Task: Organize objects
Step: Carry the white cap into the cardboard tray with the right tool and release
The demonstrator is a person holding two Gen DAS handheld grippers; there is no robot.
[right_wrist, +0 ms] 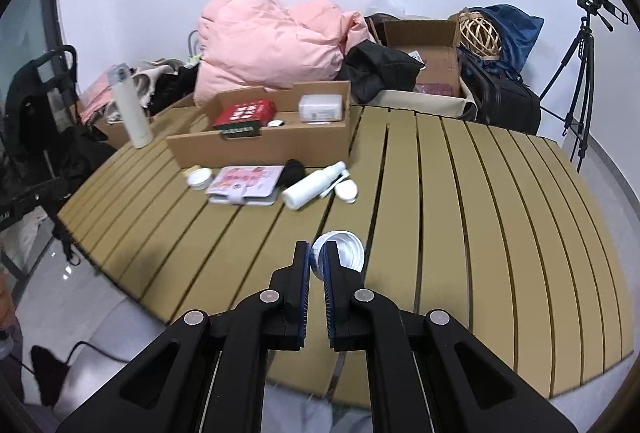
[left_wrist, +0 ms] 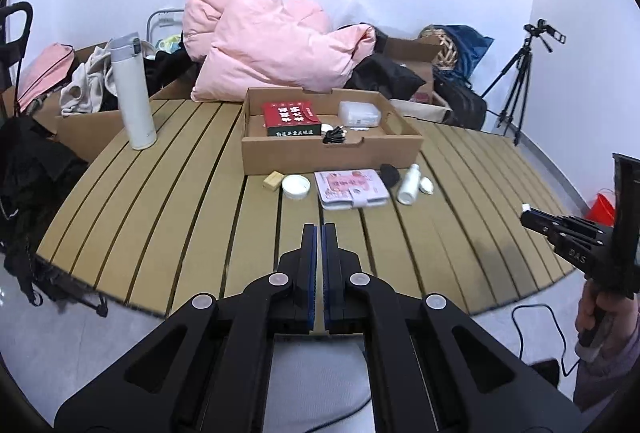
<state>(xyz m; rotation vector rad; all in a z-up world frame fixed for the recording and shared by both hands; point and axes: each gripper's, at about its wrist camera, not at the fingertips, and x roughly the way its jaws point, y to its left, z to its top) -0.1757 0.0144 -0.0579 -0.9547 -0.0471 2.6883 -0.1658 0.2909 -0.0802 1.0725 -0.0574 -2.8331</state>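
Note:
An open cardboard box [left_wrist: 332,149] [right_wrist: 256,149] on the slatted table holds a red packet [left_wrist: 290,117], a clear plastic case [left_wrist: 359,113] and a black cable [left_wrist: 334,135]. In front of it lie a tan block [left_wrist: 273,180], a white jar [left_wrist: 296,187], a pink wallet [left_wrist: 350,188] [right_wrist: 246,183], a black pouch [left_wrist: 389,173], a white bottle [left_wrist: 409,184] [right_wrist: 314,185] and a small white case [right_wrist: 346,190]. My left gripper [left_wrist: 319,233] is shut and empty above the table's near part. My right gripper [right_wrist: 316,253] is shut on a white lid [right_wrist: 342,255], held above the table.
A tall white flask [left_wrist: 132,93] stands at the table's left. A pink duvet [left_wrist: 264,45], dark bags and cardboard boxes are piled behind the table. A tripod with a camera [left_wrist: 516,89] stands at the right. My right gripper [left_wrist: 568,233] shows at the left view's right edge.

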